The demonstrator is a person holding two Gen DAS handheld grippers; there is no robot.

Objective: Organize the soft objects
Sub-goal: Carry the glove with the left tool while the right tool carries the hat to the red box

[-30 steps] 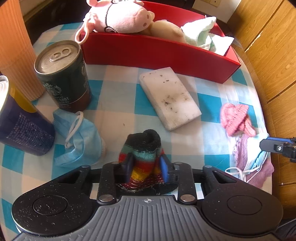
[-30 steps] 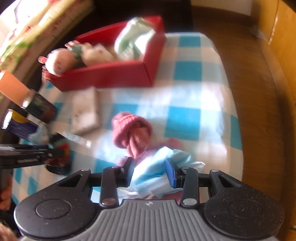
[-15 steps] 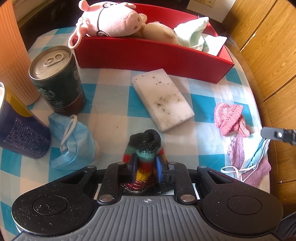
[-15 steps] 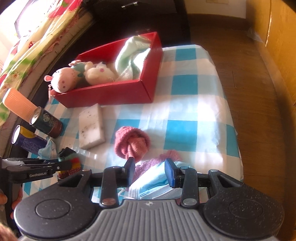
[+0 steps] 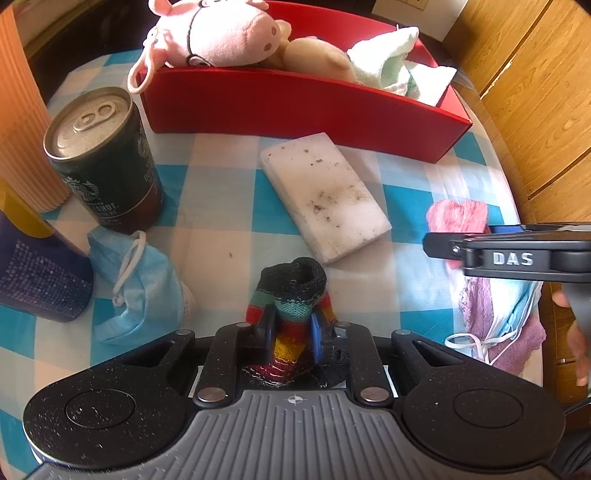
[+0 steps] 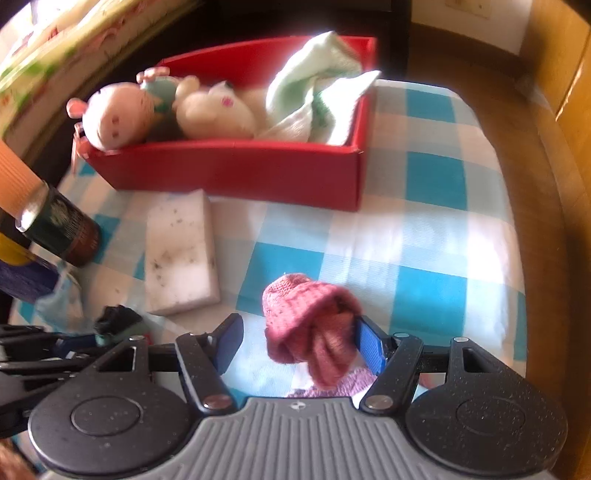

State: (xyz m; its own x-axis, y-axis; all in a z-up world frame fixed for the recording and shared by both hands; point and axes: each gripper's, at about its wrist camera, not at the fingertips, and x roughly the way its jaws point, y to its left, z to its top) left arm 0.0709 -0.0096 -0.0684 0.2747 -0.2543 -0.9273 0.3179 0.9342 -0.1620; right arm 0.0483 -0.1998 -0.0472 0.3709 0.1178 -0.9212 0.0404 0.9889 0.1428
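My left gripper (image 5: 291, 330) is shut on a striped knitted sock (image 5: 291, 295) on the checked tablecloth. My right gripper (image 6: 301, 338) is open around a pink knitted piece (image 6: 314, 321), which touches its right pad; it shows from the side in the left wrist view (image 5: 439, 245). A red box (image 5: 295, 99) at the back holds a pink pig plush (image 5: 218, 33), a beige plush (image 5: 317, 59) and a pale towel (image 5: 391, 62); the box also shows in the right wrist view (image 6: 236, 173). A blue mask (image 5: 136, 280) lies left of the sock.
A white sponge block (image 5: 325, 195) lies mid-table. A dark can (image 5: 103, 166), a blue can (image 5: 33, 273) and an orange ribbed cup (image 5: 22, 122) stand at the left. A purple cloth with a mask (image 5: 506, 317) lies by the right table edge. Wooden cabinets (image 5: 535, 92) stand to the right.
My left gripper shut on the striped sock. My right gripper moved forward off the blue mask and now stands open around the pink knitted piece.
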